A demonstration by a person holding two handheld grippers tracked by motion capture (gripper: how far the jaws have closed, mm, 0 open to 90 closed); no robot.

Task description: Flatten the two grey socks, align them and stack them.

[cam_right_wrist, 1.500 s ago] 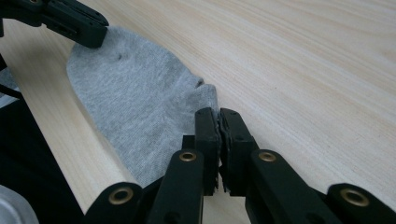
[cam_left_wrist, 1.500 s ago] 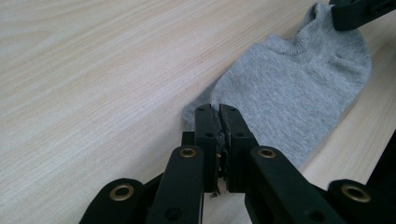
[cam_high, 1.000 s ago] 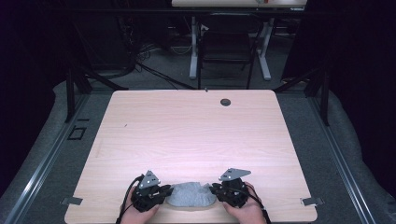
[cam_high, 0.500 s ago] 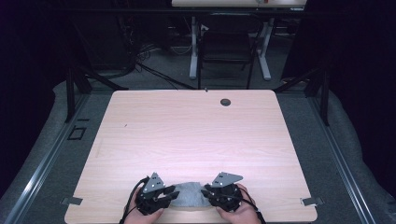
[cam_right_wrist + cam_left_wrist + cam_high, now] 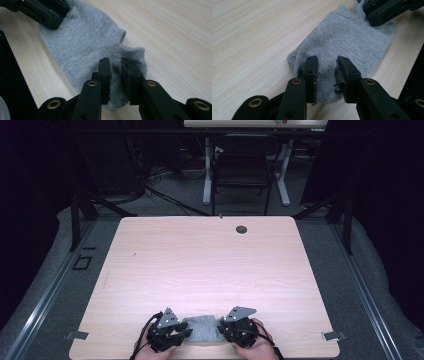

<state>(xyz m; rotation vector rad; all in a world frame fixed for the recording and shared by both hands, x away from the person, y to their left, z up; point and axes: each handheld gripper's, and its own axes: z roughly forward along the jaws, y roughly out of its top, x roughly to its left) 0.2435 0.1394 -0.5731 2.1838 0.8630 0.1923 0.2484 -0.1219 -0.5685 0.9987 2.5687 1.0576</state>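
A grey ankle sock (image 5: 202, 329) lies flat near the front edge of the wooden table (image 5: 210, 260). My left gripper (image 5: 186, 332) stands over its left end and my right gripper (image 5: 220, 329) over its right end. In the left gripper view the jaws (image 5: 327, 61) have just been opening and stand apart over the sock (image 5: 347, 37), pads clear of the fabric; the right gripper (image 5: 387, 10) rests at the far end. In the right gripper view the jaws (image 5: 115, 62) have just been closing, with a narrow gap left over the sock's cuff (image 5: 82, 40). The left gripper (image 5: 42, 11) sits at the far end.
A round cable hole (image 5: 241, 229) sits near the table's far edge. Beyond the table stand a chair (image 5: 240, 170) and desk legs on a dark floor. The table's front edge runs just below the sock.
Both hands have slid slightly toward each other and toward the front edge. Less of the sock shows between the grippers than a second ago.
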